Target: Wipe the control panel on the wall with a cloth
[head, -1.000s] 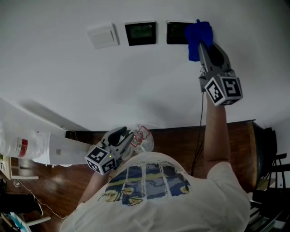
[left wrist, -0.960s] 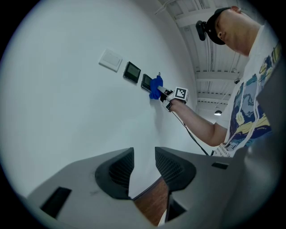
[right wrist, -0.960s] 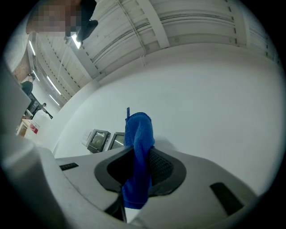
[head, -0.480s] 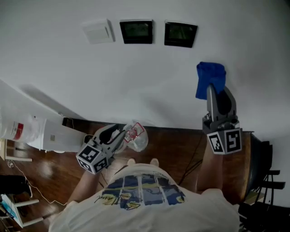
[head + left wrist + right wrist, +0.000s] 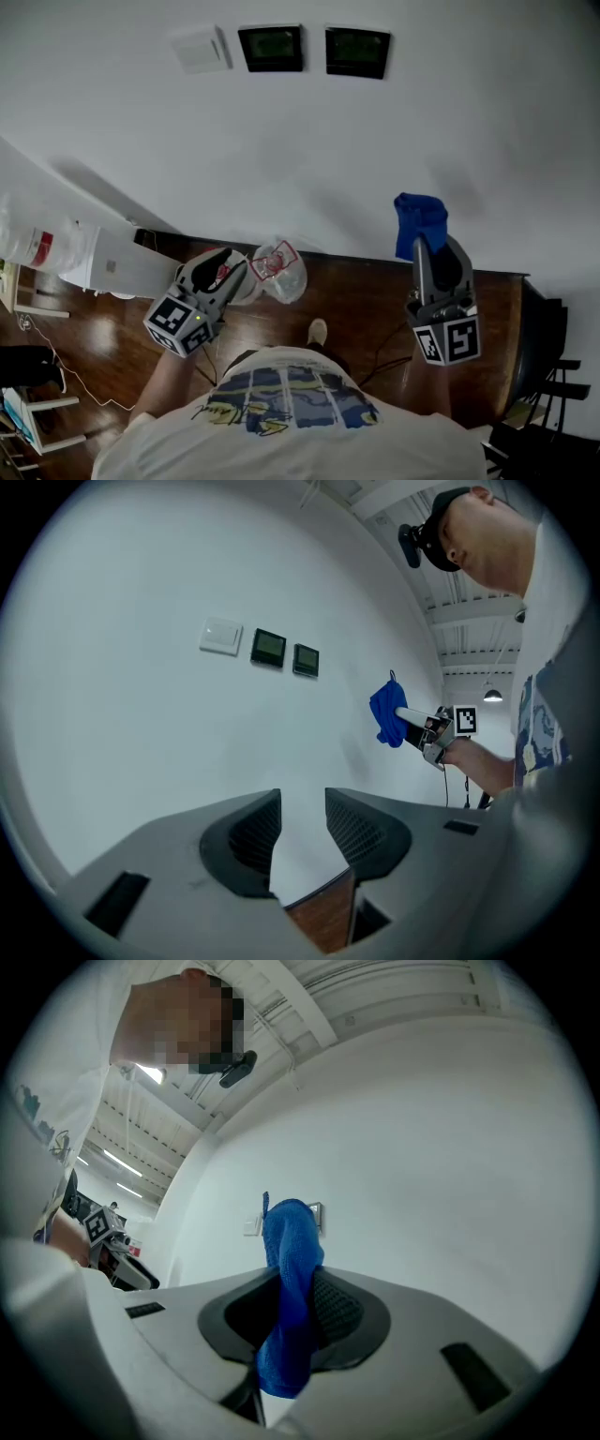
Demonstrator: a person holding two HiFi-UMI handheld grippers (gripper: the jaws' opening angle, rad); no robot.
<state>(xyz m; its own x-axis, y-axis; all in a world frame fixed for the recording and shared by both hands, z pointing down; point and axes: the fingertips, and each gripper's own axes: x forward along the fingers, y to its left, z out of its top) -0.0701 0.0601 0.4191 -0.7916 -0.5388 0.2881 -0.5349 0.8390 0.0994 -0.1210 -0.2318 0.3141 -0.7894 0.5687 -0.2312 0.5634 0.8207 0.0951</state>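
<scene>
Two dark control panels [image 5: 271, 49] [image 5: 357, 52] hang on the white wall beside a white switch plate [image 5: 200, 49]. My right gripper [image 5: 427, 246] is held well below them, shut on a blue cloth [image 5: 419, 223] that sticks up from its jaws. In the right gripper view the cloth [image 5: 291, 1241] hangs between the pads and covers most of a panel [image 5: 320, 1213]. My left gripper [image 5: 242, 270] is low at the left, open, with nothing between its fingers [image 5: 302, 799]. The left gripper view shows both panels [image 5: 269, 647] and the cloth [image 5: 386, 714].
A clear plastic bag with red print [image 5: 281, 272] lies on the brown wooden floor [image 5: 366, 300] just past the left gripper. A white box-like unit [image 5: 103, 267] stands at the left wall. Black furniture [image 5: 553, 328] is at the right edge.
The right gripper with the cloth has come down from the right-hand panel and now hangs far below it. The left gripper has stayed low and shifted slightly left.
</scene>
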